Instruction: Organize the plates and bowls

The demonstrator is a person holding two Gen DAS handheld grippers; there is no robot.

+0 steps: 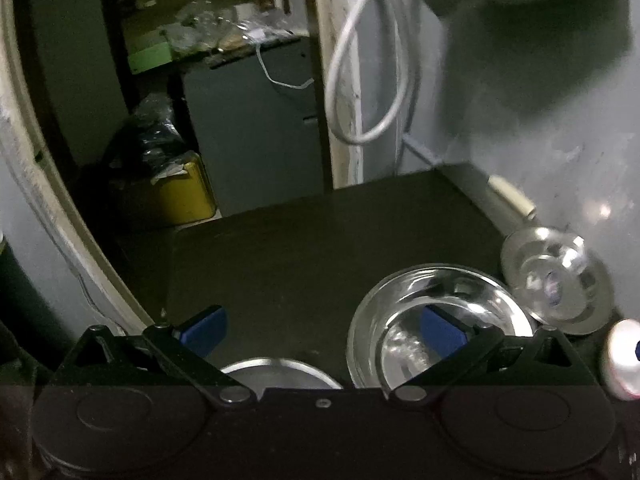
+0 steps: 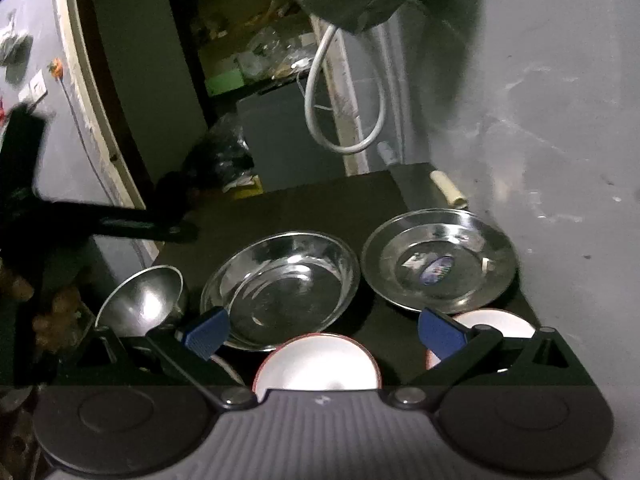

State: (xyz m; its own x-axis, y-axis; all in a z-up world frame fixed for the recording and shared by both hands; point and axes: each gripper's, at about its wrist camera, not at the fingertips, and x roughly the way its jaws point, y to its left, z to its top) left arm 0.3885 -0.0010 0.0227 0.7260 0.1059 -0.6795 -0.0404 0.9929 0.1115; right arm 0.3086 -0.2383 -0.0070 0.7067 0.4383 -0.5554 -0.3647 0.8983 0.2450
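Observation:
On a dark table [image 2: 304, 204] stand a clear glass dish [image 2: 280, 288], a steel plate [image 2: 440, 256] with a sticker, a small steel bowl [image 2: 144, 300] and two white bowls [image 2: 316, 364] [image 2: 496, 320]. My right gripper [image 2: 324, 332] is open and empty above the near white bowl. My left gripper [image 1: 324, 328] is open and empty above the table, its right finger over the glass dish [image 1: 436, 320]. The left wrist view also shows the steel plate [image 1: 560, 280], the steel bowl's rim [image 1: 280, 372] and a white bowl [image 1: 624, 360].
A grey wall [image 2: 560, 140] stands right of the table, with a white cable loop [image 2: 344, 92] and a cream tube [image 2: 448, 192] at the far corner. A doorway behind shows cluttered shelves, a black bag and a yellow container [image 1: 184, 196]. The left gripper's dark arm [image 2: 100, 220] crosses the left side.

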